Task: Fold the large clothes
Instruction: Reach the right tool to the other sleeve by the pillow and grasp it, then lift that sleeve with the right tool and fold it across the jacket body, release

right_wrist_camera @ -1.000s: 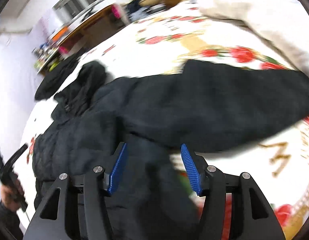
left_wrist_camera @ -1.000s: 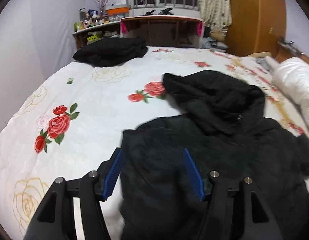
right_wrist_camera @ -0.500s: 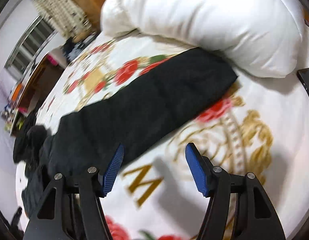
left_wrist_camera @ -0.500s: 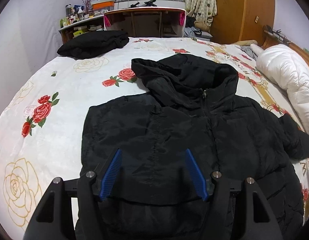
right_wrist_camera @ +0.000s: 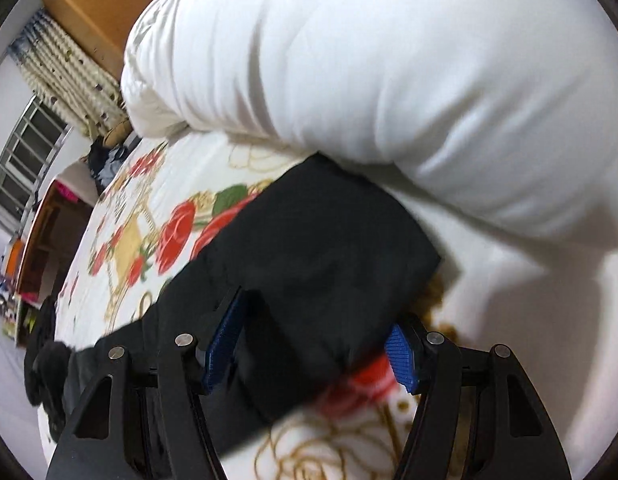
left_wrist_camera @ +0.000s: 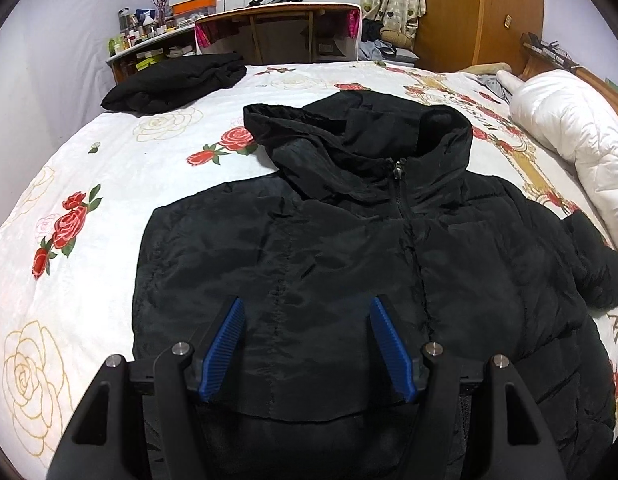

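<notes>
A black hooded puffer jacket (left_wrist_camera: 349, 248) lies front up on the rose-print bed sheet (left_wrist_camera: 89, 280), zipped, with its hood (left_wrist_camera: 349, 136) pointing away. My left gripper (left_wrist_camera: 305, 304) hovers open over the jacket's lower left front, nothing between its blue pads. The jacket's right sleeve (left_wrist_camera: 597, 264) stretches off to the right. In the right wrist view that sleeve's end (right_wrist_camera: 321, 232) reaches to the white duvet (right_wrist_camera: 389, 80). My right gripper (right_wrist_camera: 315, 312) is open and straddles the sleeve near its cuff, one pad on each side. The pads do not press the cloth.
A folded black garment (left_wrist_camera: 177, 80) lies at the far left of the bed. The bulky white duvet (left_wrist_camera: 573, 128) fills the right side. Beyond the bed stand a cluttered desk (left_wrist_camera: 277, 28) and a wooden wardrobe (left_wrist_camera: 481, 12). Bare sheet shows left of the jacket.
The left gripper has shifted right from the jacket's left edge onto its front. The right gripper swung from the jacket's body out along the sleeve to its end by the duvet, rolling and widening.
</notes>
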Available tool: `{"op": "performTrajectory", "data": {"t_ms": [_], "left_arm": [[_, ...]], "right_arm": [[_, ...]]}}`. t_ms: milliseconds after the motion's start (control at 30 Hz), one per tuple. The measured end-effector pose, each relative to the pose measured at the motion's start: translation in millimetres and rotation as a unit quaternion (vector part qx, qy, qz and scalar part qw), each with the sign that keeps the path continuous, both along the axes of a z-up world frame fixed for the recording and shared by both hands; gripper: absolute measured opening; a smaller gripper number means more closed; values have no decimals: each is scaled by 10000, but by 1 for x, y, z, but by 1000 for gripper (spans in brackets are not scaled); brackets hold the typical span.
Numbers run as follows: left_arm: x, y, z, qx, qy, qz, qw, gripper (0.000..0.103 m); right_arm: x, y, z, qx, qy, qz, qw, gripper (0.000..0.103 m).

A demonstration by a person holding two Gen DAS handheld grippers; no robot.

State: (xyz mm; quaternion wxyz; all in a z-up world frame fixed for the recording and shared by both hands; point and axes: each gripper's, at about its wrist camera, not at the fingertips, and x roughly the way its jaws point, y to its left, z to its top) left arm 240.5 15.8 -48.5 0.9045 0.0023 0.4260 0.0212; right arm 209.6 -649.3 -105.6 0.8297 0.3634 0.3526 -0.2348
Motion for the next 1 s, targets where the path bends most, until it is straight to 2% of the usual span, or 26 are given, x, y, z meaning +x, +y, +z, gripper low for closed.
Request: {"op": "performTrajectory", "data": {"t_ms": [67,133,167,200,300,600,767,1000], "left_arm": [[0,1,-1,-26,34,16,10000,68],[-2,2,-1,-75,37,43,10000,68],[-3,4,-1,-91,36,60,9999,68],[-4,5,0,-109,33,71,9999,68],[-8,10,4,-156,0,98,9998,68],[-21,30,30,-269,-212,192,9992,68],[-30,38,45,-389,-316,208,9985,68],[-40,50,59,-553,-444,203,9973,68]], "right_arm": [[5,0,3,-78,183,-64,9998,60],[4,0,7,-13,160,-76,9998,18],[2,0,9,33,164,-92,9998,16],[0,1,13,32,138,-79,9999,9],[-3,6,32,-70,22,63,10000,7],[-8,59,130,-497,-699,847,9927,6],[-1,110,179,-660,-1066,1407,9821,6],[24,191,225,-751,-1483,2206,9611,6]]}}
